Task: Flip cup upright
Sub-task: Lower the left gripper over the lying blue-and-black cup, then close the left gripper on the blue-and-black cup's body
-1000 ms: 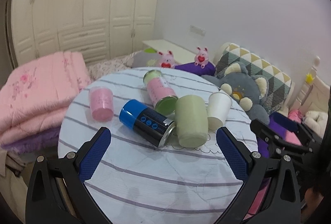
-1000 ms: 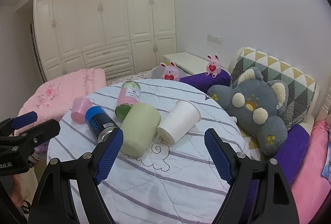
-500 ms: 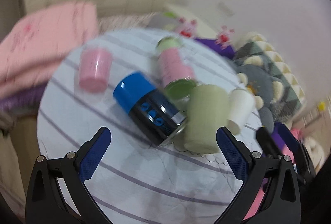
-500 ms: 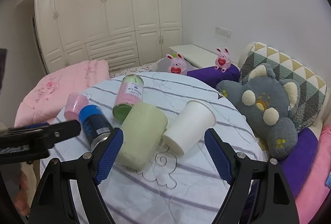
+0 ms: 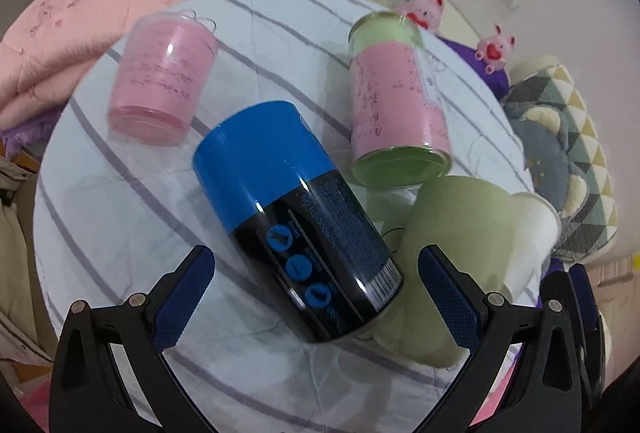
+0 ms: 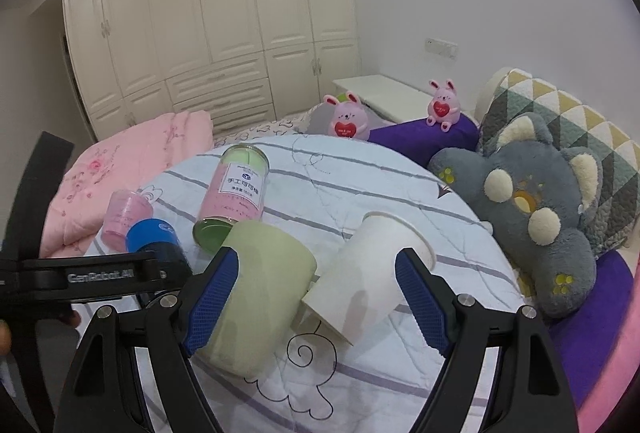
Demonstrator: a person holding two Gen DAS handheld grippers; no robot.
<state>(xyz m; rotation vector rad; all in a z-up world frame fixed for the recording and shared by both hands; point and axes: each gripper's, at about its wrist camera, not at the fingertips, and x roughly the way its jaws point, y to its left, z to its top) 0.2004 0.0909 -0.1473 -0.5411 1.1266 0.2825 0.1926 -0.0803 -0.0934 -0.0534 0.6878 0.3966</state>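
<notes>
Several cups and cans lie on their sides on a round striped table (image 5: 120, 217). A blue and black can (image 5: 296, 221) lies between the open fingers of my left gripper (image 5: 316, 297), close above it. A pale green cup (image 6: 260, 293) and a white paper cup (image 6: 372, 265) lie side by side; my right gripper (image 6: 316, 297) is open with the white cup between its fingers and the green cup under its left finger. A pink cup (image 5: 164, 77) and a pink-labelled green can (image 5: 396, 105) lie further back.
A folded pink blanket (image 6: 132, 169) lies left of the table. A grey bear cushion (image 6: 532, 205), a patterned pillow (image 6: 560, 109) and two pink bunny toys (image 6: 348, 117) sit at the right and back. White wardrobes (image 6: 208, 13) fill the far wall. My left gripper's body (image 6: 80, 277) crosses the right wrist view.
My left gripper has moved forward and down onto the blue and black can, which now fills its view. My right gripper has moved closer to the white and green cups.
</notes>
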